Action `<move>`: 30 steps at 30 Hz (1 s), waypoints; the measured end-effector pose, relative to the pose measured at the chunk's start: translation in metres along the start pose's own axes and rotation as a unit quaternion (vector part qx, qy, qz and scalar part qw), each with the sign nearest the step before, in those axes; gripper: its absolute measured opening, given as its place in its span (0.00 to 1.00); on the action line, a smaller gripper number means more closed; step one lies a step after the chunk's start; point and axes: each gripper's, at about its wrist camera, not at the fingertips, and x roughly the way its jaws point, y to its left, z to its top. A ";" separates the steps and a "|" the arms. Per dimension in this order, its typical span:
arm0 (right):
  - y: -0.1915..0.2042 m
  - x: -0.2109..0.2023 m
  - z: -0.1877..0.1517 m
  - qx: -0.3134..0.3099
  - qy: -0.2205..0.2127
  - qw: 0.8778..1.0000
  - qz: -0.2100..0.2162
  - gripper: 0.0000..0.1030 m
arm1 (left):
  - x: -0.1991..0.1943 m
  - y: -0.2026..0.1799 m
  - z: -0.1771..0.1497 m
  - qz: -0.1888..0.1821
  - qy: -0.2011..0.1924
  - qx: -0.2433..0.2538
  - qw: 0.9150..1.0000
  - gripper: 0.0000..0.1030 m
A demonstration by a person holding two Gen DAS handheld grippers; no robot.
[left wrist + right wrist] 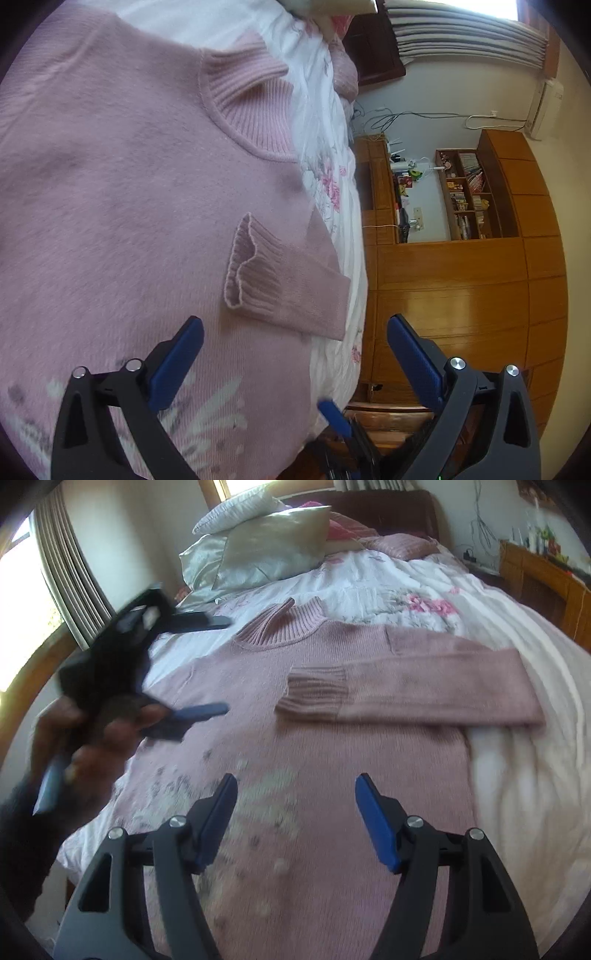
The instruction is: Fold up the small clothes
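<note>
A pink knit sweater [295, 716] lies flat on the bed, its ribbed collar [280, 627] toward the pillows. One sleeve [424, 694] is folded across the chest, with its ribbed cuff [314, 694] near the middle. In the left wrist view the sweater [129, 203] fills the frame, with the same cuff [247, 266] just ahead of my left gripper [295, 325], which is open and empty. The left gripper [221, 664] also shows blurred in the right wrist view, held by a hand [92, 746] over the sweater's left side. My right gripper [295, 782] hangs open above the lower body, holding nothing.
The bed's white floral duvet [424, 602] spreads around the sweater. Pillows [266, 546] pile at the headboard. Curtains and a window [66, 572] stand to the left. Wooden cabinets and shelves [461, 258] line the wall beyond the bed's edge.
</note>
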 end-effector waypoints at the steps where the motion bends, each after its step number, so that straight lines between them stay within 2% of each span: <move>1: -0.004 -0.012 -0.016 0.009 0.001 1.000 0.001 0.64 | 0.015 0.000 0.005 0.015 0.011 -0.002 1.000 0.96; 3: -0.011 -0.031 -0.044 0.026 0.005 1.000 -0.001 0.64 | 0.040 -0.001 0.009 0.028 0.039 -0.007 0.999 0.96; 7: -0.031 -0.051 -0.091 0.078 0.024 0.997 -0.002 0.64 | 0.067 -0.025 0.009 0.107 0.058 0.045 0.992 0.93; 10: -0.042 -0.055 -0.113 0.134 0.042 0.990 0.027 0.65 | 0.074 -0.034 0.011 0.174 0.062 0.064 0.981 0.38; 11: -0.041 -0.057 -0.118 0.143 0.044 0.988 0.034 0.65 | 0.075 -0.034 0.012 0.188 0.062 0.062 0.978 0.23; 13: -0.034 -0.061 -0.123 0.142 0.040 0.988 0.039 0.65 | 0.074 -0.036 0.013 0.198 0.056 0.062 0.977 0.09; 16: -0.025 -0.067 -0.128 0.141 0.035 0.988 0.047 0.65 | 0.067 -0.048 0.012 0.195 0.047 0.070 0.977 0.07; 19: -0.023 -0.070 -0.127 0.142 0.034 0.988 0.052 0.65 | 0.051 -0.076 0.011 0.176 0.039 0.104 0.978 0.06; 25: -0.022 -0.072 -0.126 0.146 0.034 0.987 0.054 0.65 | -0.026 -0.130 0.033 0.151 -0.014 0.156 0.976 0.06; 27: -0.021 -0.073 -0.126 0.145 0.035 0.987 0.055 0.65 | -0.056 -0.129 0.046 0.156 -0.032 0.160 0.974 0.06; 30: -0.014 -0.072 -0.126 0.142 0.036 0.987 0.062 0.65 | -0.103 -0.108 0.061 0.164 -0.051 0.147 0.974 0.06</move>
